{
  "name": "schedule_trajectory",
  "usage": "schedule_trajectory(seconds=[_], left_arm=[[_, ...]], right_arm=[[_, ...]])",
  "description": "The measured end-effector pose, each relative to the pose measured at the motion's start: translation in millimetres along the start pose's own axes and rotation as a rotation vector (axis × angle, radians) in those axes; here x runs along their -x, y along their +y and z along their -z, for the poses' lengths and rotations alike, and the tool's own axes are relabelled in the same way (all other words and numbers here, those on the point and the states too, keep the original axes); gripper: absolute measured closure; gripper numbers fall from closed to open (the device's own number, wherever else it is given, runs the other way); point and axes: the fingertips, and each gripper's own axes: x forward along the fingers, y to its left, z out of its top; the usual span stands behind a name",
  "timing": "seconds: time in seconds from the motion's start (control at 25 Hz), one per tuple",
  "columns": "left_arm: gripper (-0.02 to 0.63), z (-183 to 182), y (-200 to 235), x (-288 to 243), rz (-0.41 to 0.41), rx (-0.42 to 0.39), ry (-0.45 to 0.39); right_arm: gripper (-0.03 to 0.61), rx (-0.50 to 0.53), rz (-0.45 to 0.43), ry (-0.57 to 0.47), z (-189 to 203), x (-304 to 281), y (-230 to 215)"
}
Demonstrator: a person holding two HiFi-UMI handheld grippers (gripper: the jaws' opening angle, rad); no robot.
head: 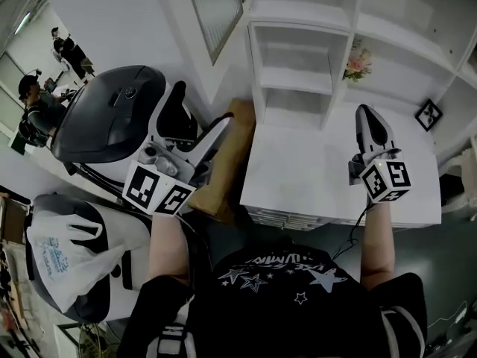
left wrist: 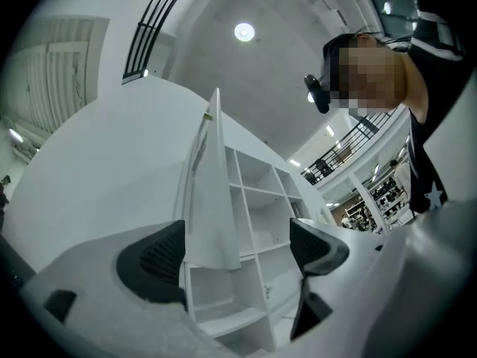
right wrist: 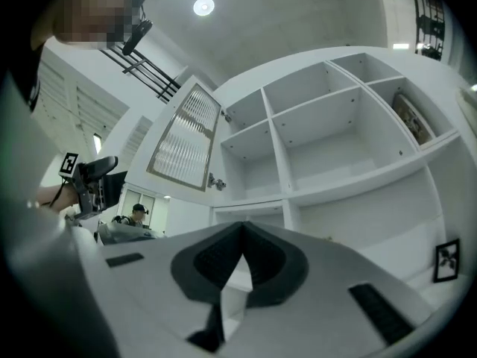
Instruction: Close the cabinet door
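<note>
Head view shows flowers (head: 357, 64) inside one cabinet (head: 298, 80) compartment.

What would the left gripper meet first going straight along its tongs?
Probably the open cabinet door, seen edge-on between the left gripper's open tongs; behind it, the white shelves. Depth is unclear.

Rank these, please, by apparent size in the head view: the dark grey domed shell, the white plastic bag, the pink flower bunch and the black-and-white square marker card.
1. Dark grey domed shell.
2. White plastic bag.
3. Pink flower bunch and black-and-white square marker card look alike.
</note>
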Motion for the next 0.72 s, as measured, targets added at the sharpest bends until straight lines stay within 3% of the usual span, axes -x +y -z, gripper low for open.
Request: schedule_trajectory(seconds=[0.2, 0.36, 0.56, 0.72], left_arm=[[0.176, -19, 7, -17, -0.053, -0.047, -0.018], [0.218, -19, 13, -26, -0.119, -0.060, 0.010], [0.376, -25, 7, -33, -0.197, -0.091, 0.001], [0.413, -22, 7, -39, -0.226, -0.096, 0.027]], right_arm=[[0.574, -0.005, -0.070, -0.005, 2, -12, -11], [0.574, -0.005, -0.123, -0.022, -2, -21, -15], [0.574, -0.026, -0.164, -0.047, -10, -28, -20], [0.574, -0.049, -0.181, -0.058, -8, -31, -14]])
